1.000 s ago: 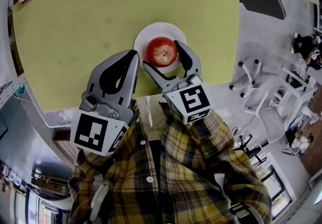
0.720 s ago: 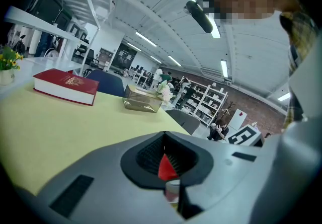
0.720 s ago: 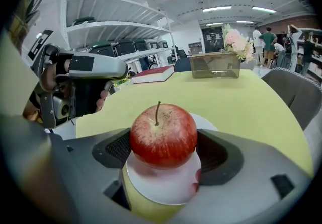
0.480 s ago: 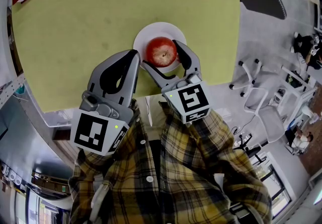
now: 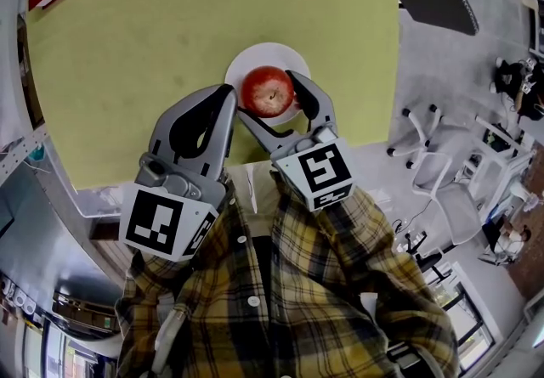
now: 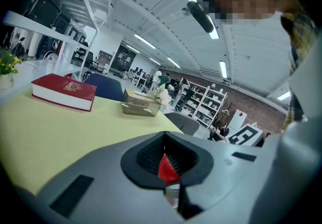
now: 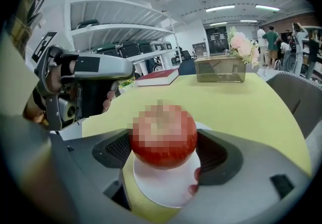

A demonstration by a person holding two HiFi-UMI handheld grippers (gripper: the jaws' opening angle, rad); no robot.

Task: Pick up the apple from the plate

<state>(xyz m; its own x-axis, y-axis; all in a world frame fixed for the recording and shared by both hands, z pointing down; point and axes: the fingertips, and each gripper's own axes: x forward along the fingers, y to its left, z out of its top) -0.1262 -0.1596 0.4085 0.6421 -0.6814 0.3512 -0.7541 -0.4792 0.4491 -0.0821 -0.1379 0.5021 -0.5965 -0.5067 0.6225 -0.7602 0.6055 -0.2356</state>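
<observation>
1. Step in hand: grasp/lift phase. The R gripper (image 7: 166, 152) was clamped on the apple (image 7: 163, 135), one jaw pad bearing on each side of the fruit, with no gap visible at either pad.
2. Apple location: between the R jaws, directly over the white plate (image 7: 161, 188), on the yellow-green table (image 5: 127, 45) near its front edge.
   - In the right gripper view the plate surface showed below the fruit, so the apple appeared to be clear of the plate or only just off it. Contact at the underside could not be confirmed.
   - In the head view the apple overlapped the plate centre, w/ bare rim showing on the far side.
3. L gripper (image 5: 226, 98): jaws together, nothing held.
   - It was parked just beside the plate on the person's left, clear of the apple (a red sliver seen through the jaw gap in the left gripper view was probably the apple beyond, not a held item).
4. Progress est.: approach and closure complete. Lift at most begun, separation from the plate not yet evident.
5. Next move reqs (judgement):
   - Maintain clamp force. The skin is smooth and the body round, so slip or rotation is the main risk.
   - Raise straight up until the plate is clearly apart from the fruit, and avoid a sideways drag that could shift the plate.
   - Keep the L gripper out of the lift path. No assist looked necessary.
</observation>
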